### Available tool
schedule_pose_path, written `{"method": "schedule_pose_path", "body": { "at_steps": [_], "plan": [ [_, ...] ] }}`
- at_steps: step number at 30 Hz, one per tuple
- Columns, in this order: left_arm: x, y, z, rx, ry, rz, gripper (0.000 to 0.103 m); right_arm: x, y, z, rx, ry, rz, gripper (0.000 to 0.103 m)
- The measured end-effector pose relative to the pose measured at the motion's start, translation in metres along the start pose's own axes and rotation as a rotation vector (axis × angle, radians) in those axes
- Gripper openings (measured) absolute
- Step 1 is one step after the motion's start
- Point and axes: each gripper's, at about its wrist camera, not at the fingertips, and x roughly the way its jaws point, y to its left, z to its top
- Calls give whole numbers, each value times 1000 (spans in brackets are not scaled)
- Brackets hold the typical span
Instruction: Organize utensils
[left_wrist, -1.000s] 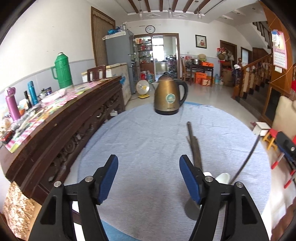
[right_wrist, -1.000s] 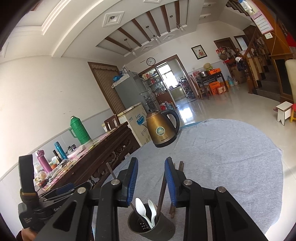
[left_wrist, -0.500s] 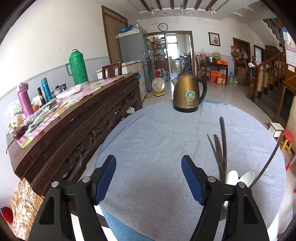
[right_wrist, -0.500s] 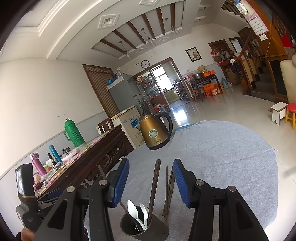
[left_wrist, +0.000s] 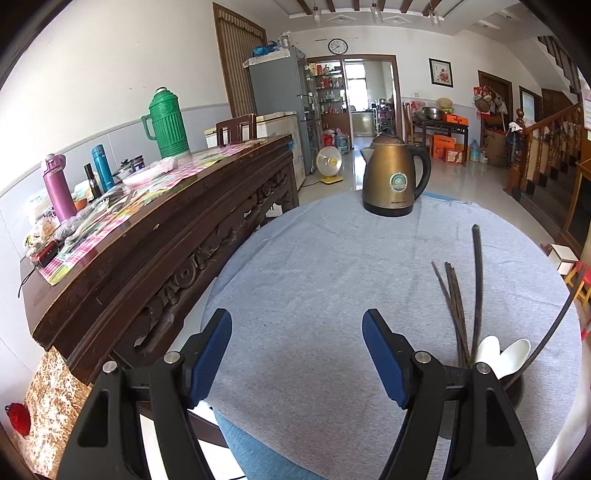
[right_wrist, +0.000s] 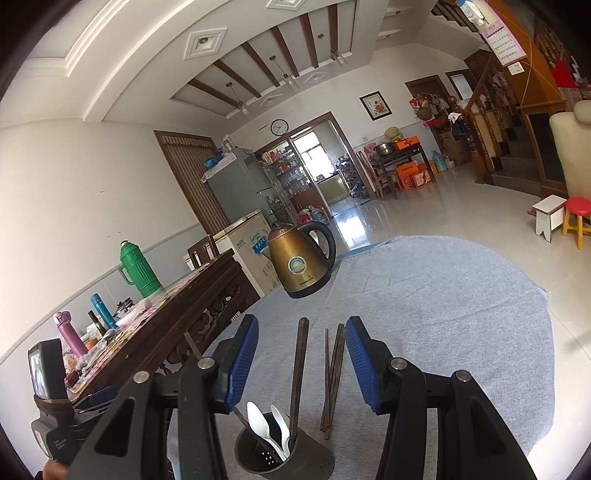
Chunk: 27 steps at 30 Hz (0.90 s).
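Standing in a grey holder (right_wrist: 284, 456) below and between the spread fingers of the right gripper (right_wrist: 301, 360), two white spoons (right_wrist: 267, 430) and one chopstick (right_wrist: 298, 376) are seen. More chopsticks (right_wrist: 332, 384) lie beside its right finger. The left gripper (left_wrist: 297, 356) is held released over bare cloth (left_wrist: 325, 266).

Matt grey cloth on the tabletop (left_wrist: 314, 280), dark wooden chopsticks (right_wrist: 332, 384), glossy white plastic spoons (right_wrist: 266, 432), shiny brassy metal kettle (left_wrist: 391, 181).
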Motion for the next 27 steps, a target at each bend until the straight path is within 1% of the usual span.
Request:
{"method": "schedule_pose_path", "body": {
  "at_steps": [3,10,16,20,23,27],
  "plan": [
    [7,2,-2,-3,22,4,74,3,0,-1,-2,8,-5,52],
    [30,13,-9,-30,102,13,74,14,-9,-2,31,26,-38,52],
    [48,16,-13,-37,146,22,74,24,-26,-5,77,40,-79,52],
    [59,14,-20,-24,176,26,74,31,-42,-7,112,62,-104,52],
    [68,11,-23,-15,203,24,74,36,-53,-10,133,82,-120,52],
    [74,8,-23,4,214,29,74,45,-67,-15,170,120,-128,52]
  ]
}}
